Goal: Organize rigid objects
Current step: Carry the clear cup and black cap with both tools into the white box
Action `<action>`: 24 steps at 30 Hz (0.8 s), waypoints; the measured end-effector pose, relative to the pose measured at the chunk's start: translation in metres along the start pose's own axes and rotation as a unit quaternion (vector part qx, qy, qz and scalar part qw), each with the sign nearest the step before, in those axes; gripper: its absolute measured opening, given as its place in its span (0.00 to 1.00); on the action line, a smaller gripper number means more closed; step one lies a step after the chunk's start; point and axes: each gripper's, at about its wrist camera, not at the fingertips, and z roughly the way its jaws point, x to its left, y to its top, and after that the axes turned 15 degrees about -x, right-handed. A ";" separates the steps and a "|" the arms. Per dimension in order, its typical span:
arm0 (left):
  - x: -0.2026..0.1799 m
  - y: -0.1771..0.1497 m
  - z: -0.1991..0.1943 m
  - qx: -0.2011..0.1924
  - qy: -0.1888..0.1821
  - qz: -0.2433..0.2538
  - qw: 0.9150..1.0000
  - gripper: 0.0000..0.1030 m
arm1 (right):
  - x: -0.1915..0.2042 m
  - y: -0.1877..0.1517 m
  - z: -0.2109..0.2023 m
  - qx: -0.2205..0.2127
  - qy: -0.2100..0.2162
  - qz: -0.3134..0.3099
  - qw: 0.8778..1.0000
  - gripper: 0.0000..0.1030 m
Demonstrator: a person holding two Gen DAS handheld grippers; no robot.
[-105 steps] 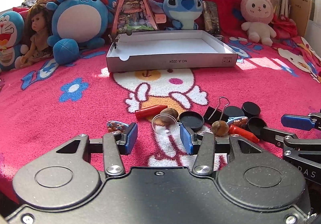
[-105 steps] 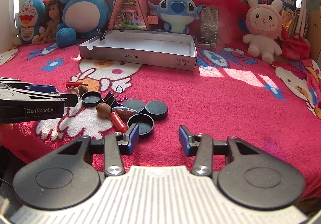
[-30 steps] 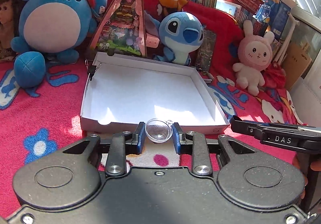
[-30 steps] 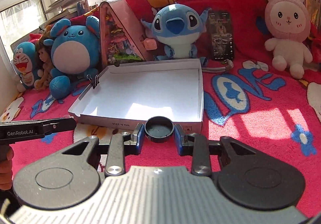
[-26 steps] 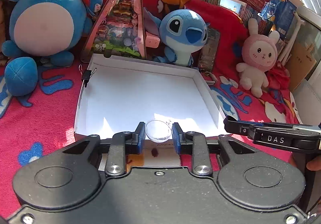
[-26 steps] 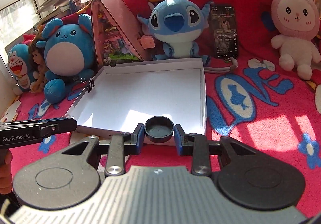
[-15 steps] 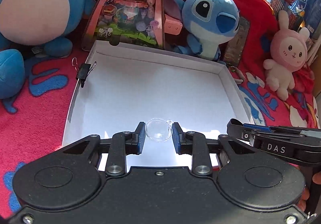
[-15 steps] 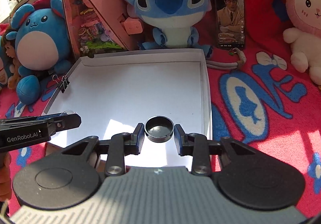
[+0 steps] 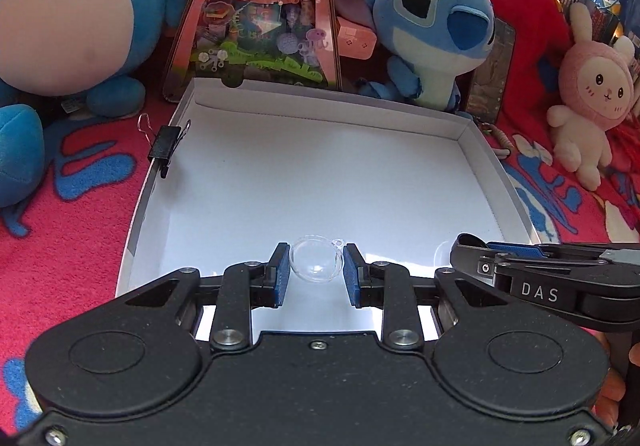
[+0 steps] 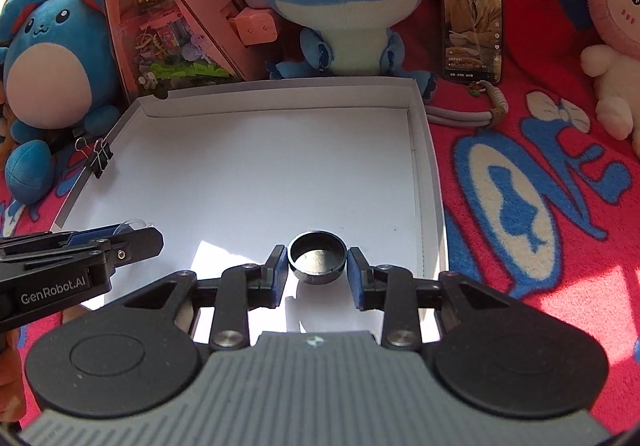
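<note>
Placing step in hand. Left claw clamped on clear plastic dome; right claw clamped on black round cap. Both low-centre in frame, over white cardboard tray's near end, probably not yet touching. Next: lower, then part the pads gently.

Left gripper, lower centre of frame, with blue pads pressed on a clear plastic dome over the near part of a white cardboard tray. Black binder clip clipped on the tray's left wall. Right gripper, seen side-on, enters from the right edge. Plush toys sit along the top of the frame: round blue plush, blue alien plush, pink rabbit plush
</note>
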 end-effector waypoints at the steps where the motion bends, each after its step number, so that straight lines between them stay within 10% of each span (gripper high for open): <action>1: 0.000 0.000 0.001 0.000 0.001 0.002 1.000 0.26 | 0.001 0.000 0.001 0.000 -0.001 -0.002 1.000 0.36; 19: -0.001 -0.005 0.006 -0.010 0.010 0.022 1.000 0.26 | 0.009 -0.008 0.006 0.000 -0.015 -0.036 0.999 0.36; 24: 0.000 -0.005 0.002 -0.011 0.005 0.017 1.000 0.42 | 0.011 -0.011 0.006 -0.013 -0.033 -0.051 0.998 0.54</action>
